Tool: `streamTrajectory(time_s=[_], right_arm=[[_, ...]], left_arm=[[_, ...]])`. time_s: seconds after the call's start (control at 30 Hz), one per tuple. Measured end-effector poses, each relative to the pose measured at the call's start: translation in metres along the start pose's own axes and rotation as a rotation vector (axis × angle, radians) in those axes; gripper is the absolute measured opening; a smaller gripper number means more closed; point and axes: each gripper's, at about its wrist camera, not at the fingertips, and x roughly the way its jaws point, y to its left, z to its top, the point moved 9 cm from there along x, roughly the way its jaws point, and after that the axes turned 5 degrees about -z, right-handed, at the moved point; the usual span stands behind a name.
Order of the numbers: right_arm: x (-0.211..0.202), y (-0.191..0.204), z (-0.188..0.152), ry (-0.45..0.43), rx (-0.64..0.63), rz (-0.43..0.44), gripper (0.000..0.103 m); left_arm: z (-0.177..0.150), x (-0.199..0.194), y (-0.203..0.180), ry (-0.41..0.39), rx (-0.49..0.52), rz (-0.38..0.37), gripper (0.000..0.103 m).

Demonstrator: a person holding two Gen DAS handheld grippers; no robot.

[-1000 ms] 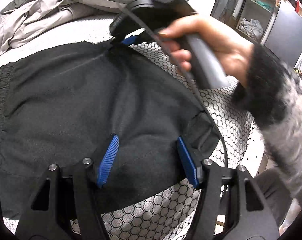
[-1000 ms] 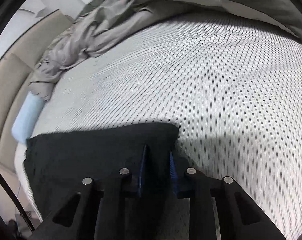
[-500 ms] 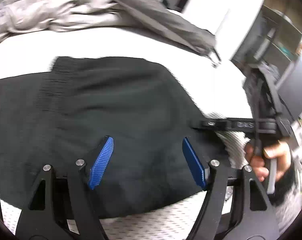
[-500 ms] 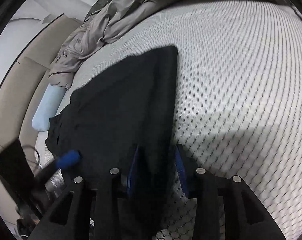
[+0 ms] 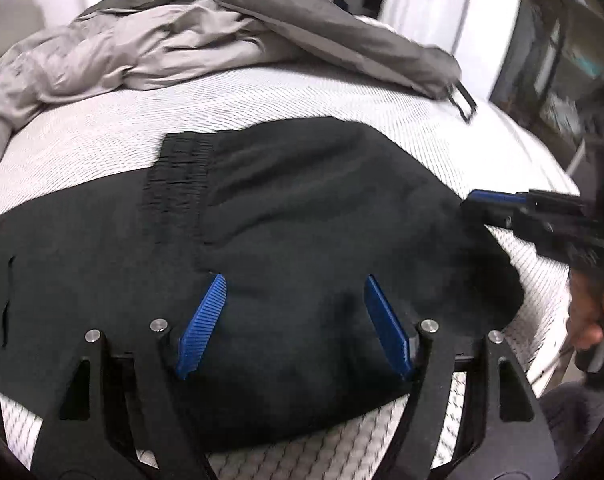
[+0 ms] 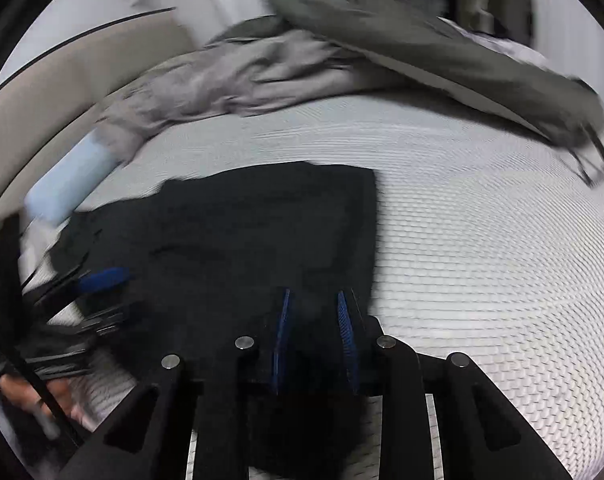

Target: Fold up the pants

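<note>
The left gripper (image 5: 294,320) is held angled downward, its blue-padded fingers (image 5: 202,324) spread wide, with nothing pinched between them. The right gripper (image 6: 314,332) is likewise tilted downward near the mattress's right edge; its jaws are closing, and a fold of black pants (image 6: 262,232) is seen between the narrow-set pads (image 6: 347,332). In the left wrist view, the right gripper is seen side-on at the right edge, gripped by the right hand (image 5: 590,320). In the right wrist view, the left hand (image 6: 34,396) is blurred at the lower left.
</note>
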Motion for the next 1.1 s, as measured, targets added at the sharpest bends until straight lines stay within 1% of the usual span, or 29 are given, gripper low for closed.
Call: streamTrajectory(time_s=[0.03,0.07,0.1,0.17,0.2,0.23,0.3,0.33,0.37,0.4,0.43,0.5,0.53,0.6,0.7,0.77,0.83,0.9,0.93,0.97,1.0,1.03,1.1], right_arm=[[0.003,0.010,-0.002,0.008,-0.028,0.023,0.024],[0.008,0.022,-0.008,0.021,-0.053,0.039,0.025],[0.018,0.030,-0.014,0.051,-0.076,0.045,0.025],[0.039,0.034,-0.027,0.122,-0.128,0.027,0.025],[0.044,0.026,-0.036,0.142,-0.153,0.004,0.024],[0.046,0.020,-0.038,0.138,-0.172,-0.016,0.024],[0.040,0.000,-0.040,0.112,-0.211,-0.096,0.024],[0.036,-0.013,-0.041,0.108,-0.227,-0.155,0.024],[0.034,-0.021,-0.043,0.112,-0.226,-0.189,0.026],[0.033,-0.027,-0.045,0.116,-0.198,-0.187,0.026],[0.030,-0.030,-0.045,0.114,-0.169,-0.171,0.026],[0.021,-0.031,-0.039,0.091,-0.127,-0.161,0.027],[0.015,-0.026,-0.033,0.063,-0.102,-0.125,0.028],[0.012,-0.015,-0.022,0.032,-0.065,-0.055,0.030],[0.031,0.009,-0.011,0.055,-0.049,0.022,0.030],[0.048,0.018,-0.015,0.112,-0.065,0.055,0.030],[0.058,0.007,-0.017,0.128,-0.081,0.019,0.030],[0.055,-0.013,-0.019,0.114,-0.162,-0.132,0.030],[0.052,-0.024,-0.019,0.096,-0.218,-0.228,0.030],[0.048,-0.035,-0.022,0.084,-0.249,-0.303,0.036],[0.046,-0.041,-0.024,0.086,-0.230,-0.320,0.040],[0.043,-0.047,-0.026,0.083,-0.186,-0.292,0.040],[0.034,-0.048,-0.021,0.091,-0.099,-0.215,0.040]], left_arm=[[0.001,0.009,-0.005,0.013,0.023,0.004,0.069],[0.000,0.017,-0.006,0.024,0.052,0.024,0.069],[0.000,0.025,-0.005,0.041,0.076,0.044,0.069],[-0.003,0.029,-0.001,0.063,0.078,0.025,0.069],[-0.005,0.027,0.003,0.069,0.080,0.031,0.069],[-0.008,0.025,0.007,0.075,0.080,0.041,0.068],[-0.016,0.017,0.015,0.071,0.065,0.013,0.068],[-0.018,0.015,0.017,0.071,0.058,0.016,0.068],[-0.021,0.010,0.017,0.067,0.054,0.024,0.068],[-0.022,0.006,0.017,0.060,0.049,0.030,0.068],[-0.020,0.001,0.016,0.051,0.040,0.030,0.068],[-0.008,-0.007,0.010,0.010,0.028,0.003,0.068],[0.000,-0.010,0.006,-0.010,0.029,0.003,0.068],[0.015,-0.003,0.003,-0.023,0.036,0.021,0.068],[0.021,0.028,0.013,0.051,0.025,0.065,0.068],[0.020,0.038,0.019,0.070,0.024,0.051,0.066],[0.018,0.033,0.021,0.065,0.039,0.014,0.066],[0.012,0.028,0.022,0.067,0.056,-0.007,0.066],[0.009,0.027,0.026,0.067,0.061,0.004,0.071],[0.006,0.026,0.030,0.072,0.061,0.023,0.072],[0.005,0.023,0.032,0.074,0.048,0.020,0.072],[0.005,0.020,0.034,0.071,0.029,0.015,0.072],[0.012,0.008,0.036,0.059,-0.013,0.040,0.071]])
